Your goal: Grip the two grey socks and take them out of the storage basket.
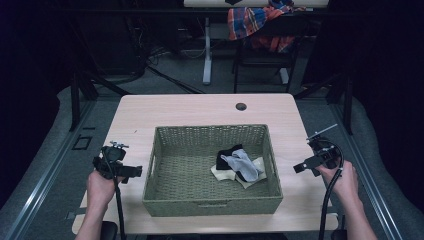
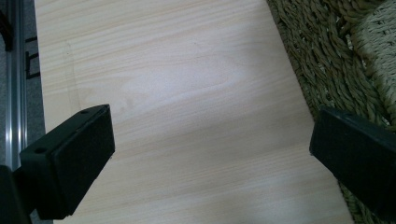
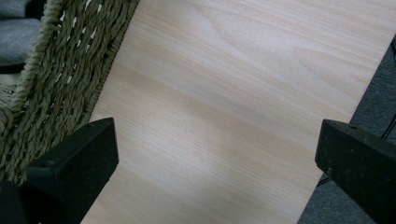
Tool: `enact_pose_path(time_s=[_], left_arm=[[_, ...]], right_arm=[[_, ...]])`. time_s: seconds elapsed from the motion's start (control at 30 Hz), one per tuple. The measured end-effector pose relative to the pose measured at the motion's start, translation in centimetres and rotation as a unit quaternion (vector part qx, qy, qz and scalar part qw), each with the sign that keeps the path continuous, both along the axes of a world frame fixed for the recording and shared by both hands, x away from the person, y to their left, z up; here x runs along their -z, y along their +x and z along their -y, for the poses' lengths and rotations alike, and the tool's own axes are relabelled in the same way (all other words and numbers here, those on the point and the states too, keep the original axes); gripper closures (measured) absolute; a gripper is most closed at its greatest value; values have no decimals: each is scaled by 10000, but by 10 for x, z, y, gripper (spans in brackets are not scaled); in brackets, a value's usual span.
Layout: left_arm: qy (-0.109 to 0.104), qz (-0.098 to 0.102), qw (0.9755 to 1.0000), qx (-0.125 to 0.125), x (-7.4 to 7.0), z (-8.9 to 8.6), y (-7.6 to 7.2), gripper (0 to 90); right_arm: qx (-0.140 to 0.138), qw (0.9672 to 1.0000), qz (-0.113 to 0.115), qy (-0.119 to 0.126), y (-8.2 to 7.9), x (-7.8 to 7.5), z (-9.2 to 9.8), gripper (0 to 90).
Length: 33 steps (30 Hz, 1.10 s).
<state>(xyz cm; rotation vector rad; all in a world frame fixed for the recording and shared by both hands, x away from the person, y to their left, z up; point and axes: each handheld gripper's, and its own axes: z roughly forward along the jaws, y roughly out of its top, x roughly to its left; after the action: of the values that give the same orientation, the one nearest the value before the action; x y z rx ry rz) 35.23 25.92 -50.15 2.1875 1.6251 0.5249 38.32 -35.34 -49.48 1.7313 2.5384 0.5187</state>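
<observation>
Woven basket point(image 1: 165, 195), olive-green, holds crumpled socks point(image 1: 239, 165); each tool point(image 1: 131, 172) point(image 1: 300, 167) spread, empty.

No readable text or labels anywhere

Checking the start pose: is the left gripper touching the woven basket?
Apart. In the high view the left gripper sits beside the basket, with a strip of bare table showing between them.

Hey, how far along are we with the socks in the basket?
Done: a pile of socks, black, grey and cream, lies in the woven basket. In hand: nothing; the left tongs and right tongs are open over bare table. Left: nothing else lies on the table.
</observation>
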Motion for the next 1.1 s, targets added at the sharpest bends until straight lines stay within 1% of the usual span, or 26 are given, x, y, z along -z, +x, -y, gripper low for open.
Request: enact_pose_path(time_s=[0.17,0.23,0.3,0.33,0.5,0.57,0.6,0.63,0.67,0.7,0.77,0.8,0.9,0.93,0.97,1.0,1.03,1.07,1.1], left_arm=[[-7,23,10000,-5,0,0,-1,2],[-1,21,10000,4,0,0,-1,2],[-2,27,10000,3,0,0,0,2],[-11,10,10000,-4,0,-1,0,2],[-11,24,10000,0,0,-1,0,1],[-13,15,10000,5,0,0,0,1],[-16,11,10000,9,0,-1,0,1],[-16,11,10000,9,0,-1,0,1],[-20,9,10000,13,0,-1,0,1],[-28,10,10000,7,0,-1,0,1],[-31,0,10000,-1,0,-2,0,1],[-35,13,10000,7,0,-2,0,1],[-27,20,10000,11,0,-1,0,1],[-21,8,10000,12,0,0,0,1],[-20,6,10000,12,0,0,0,1],[-25,13,10000,5,0,-1,0,1],[-25,13,10000,5,0,-1,0,1],[-24,13,10000,5,0,-1,0,1],[-33,-3,10000,9,0,-1,0,1]], right_arm=[[34,10000,19,2,0,-1,-1,0],[-69,10000,-15,7,0,-2,-2,0],[-83,10000,14,-19,1,-3,-5,0],[-149,9999,14,37,1,-4,-5,0],[-114,9999,7,80,2,-4,-7,0],[-128,9999,-5,29,2,-4,-8,0],[-190,9998,-20,28,2,-5,-9,0],[-190,9998,-20,28,2,-5,-9,0],[-168,9998,11,80,2,-4,-9,0],[-213,9998,-31,54,3,-6,-9,0],[-214,9997,-22,63,4,-6,-9,0],[-200,9997,-27,130,4,-7,-10,0],[-236,9996,-27,133,4,-10,-10,0],[-181,9998,32,79,3,-11,-12,0],[-201,9998,79,26,3,-14,-13,0],[-233,9996,122,49,4,-18,-15,0],[-233,9996,122,49,4,-18,-15,0],[-269,9994,196,24,3,-23,-18,0],[-269,9994,196,24,3,-23,-18,0]])
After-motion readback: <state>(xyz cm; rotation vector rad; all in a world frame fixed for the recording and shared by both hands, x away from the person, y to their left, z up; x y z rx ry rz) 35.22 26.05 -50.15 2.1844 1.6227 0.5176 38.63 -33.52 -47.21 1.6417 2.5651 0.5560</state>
